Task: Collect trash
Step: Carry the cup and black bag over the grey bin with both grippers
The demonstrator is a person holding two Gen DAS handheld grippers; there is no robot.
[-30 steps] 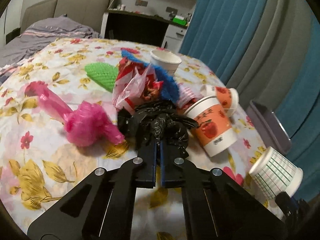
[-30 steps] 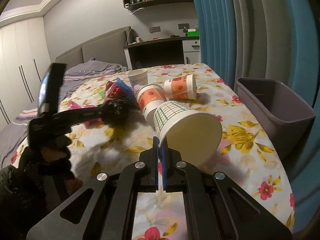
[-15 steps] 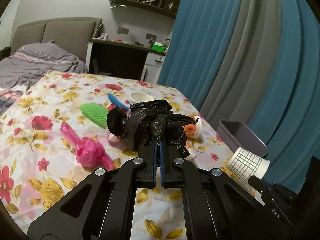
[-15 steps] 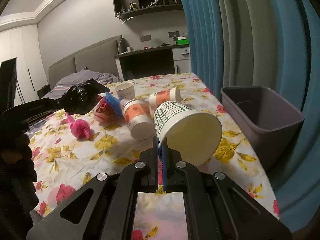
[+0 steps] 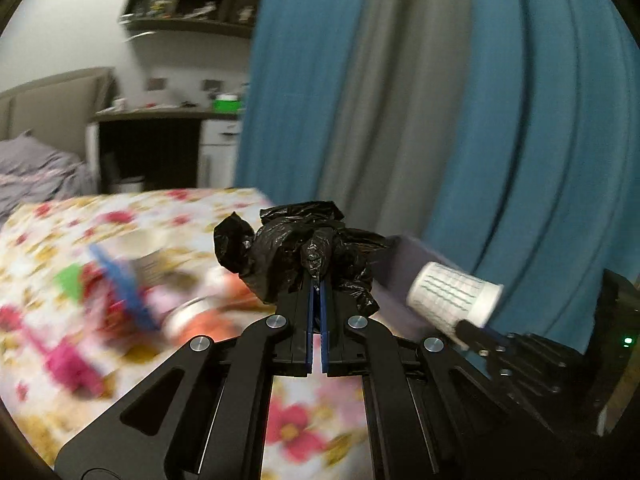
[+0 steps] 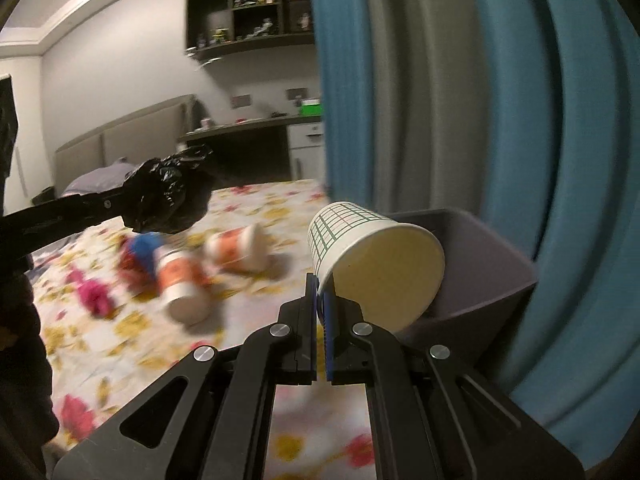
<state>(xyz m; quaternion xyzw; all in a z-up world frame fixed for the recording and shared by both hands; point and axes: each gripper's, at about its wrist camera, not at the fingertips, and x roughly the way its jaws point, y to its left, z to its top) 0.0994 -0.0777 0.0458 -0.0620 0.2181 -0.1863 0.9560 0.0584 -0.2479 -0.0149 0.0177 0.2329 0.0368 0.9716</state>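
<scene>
My left gripper (image 5: pixel 317 286) is shut on a crumpled black plastic bag (image 5: pixel 296 252) and holds it in the air above the flowered table; the bag also shows in the right wrist view (image 6: pixel 168 196). My right gripper (image 6: pixel 321 300) is shut on the rim of a white paper cup with a green grid (image 6: pixel 372 256), held tilted over the near edge of the grey bin (image 6: pixel 492 272). In the left wrist view the cup (image 5: pixel 452 296) is at the right, in front of the bin (image 5: pixel 404 264).
On the flowered tablecloth (image 6: pixel 120 320) lie two orange-and-white paper cups (image 6: pixel 180 280), a blue and red wrapper (image 6: pixel 140 256), a pink bag (image 6: pixel 94 296) and a green item (image 5: pixel 68 280), all blurred. Blue and grey curtains (image 6: pixel 480 100) hang behind the bin.
Both grippers have swung right toward the bin with their loads. The black bag has risen higher off the table. The cup now hangs over the bin's edge.
</scene>
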